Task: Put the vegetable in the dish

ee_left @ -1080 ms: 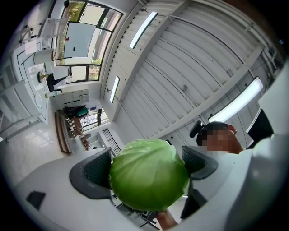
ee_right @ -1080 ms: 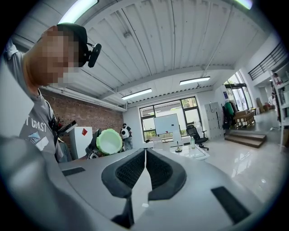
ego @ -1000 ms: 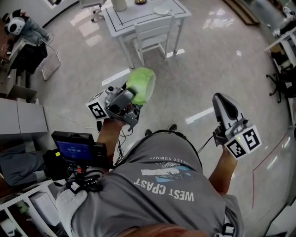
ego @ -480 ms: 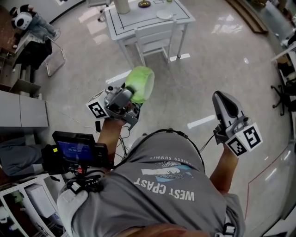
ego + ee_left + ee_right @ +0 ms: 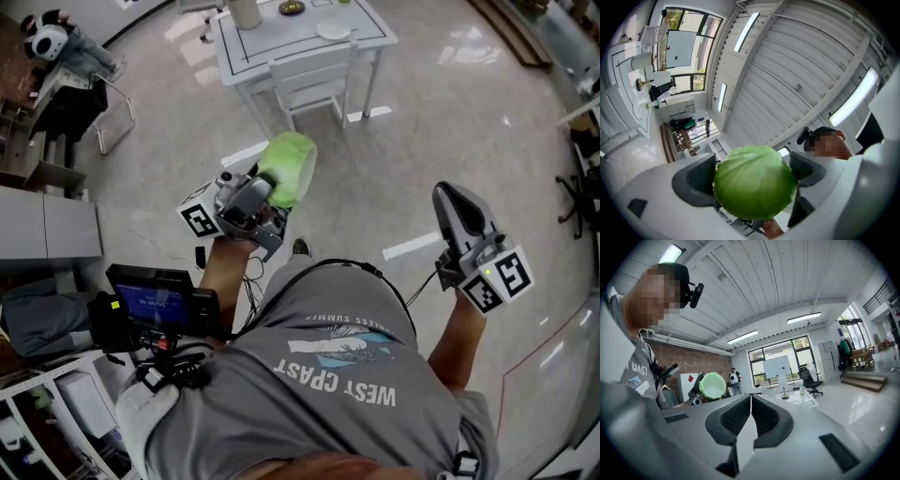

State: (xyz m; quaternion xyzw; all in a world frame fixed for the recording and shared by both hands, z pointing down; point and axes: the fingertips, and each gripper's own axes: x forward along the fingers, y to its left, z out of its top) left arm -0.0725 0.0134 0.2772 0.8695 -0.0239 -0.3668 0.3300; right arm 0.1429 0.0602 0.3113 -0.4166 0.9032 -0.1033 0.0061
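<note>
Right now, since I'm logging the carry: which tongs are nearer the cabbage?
Left. The left tongs are shut on the cabbage; the right tongs, shut and empty, are off to its right.

We stood in an open, office-like lab: glossy grey floor [image 5: 450, 141], white rectangular table [image 5: 272, 37], black swivel chair [image 5: 807, 379], white freestanding whiteboard [image 5: 777, 366].

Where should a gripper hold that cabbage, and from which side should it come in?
Across its widest middle, one pad on each side, as the left gripper has it now. The cabbage is a smooth ball, so a grip nearer one end would likely squeeze it out. Come straight at the middle, so the pads sit opposite each other.
</note>
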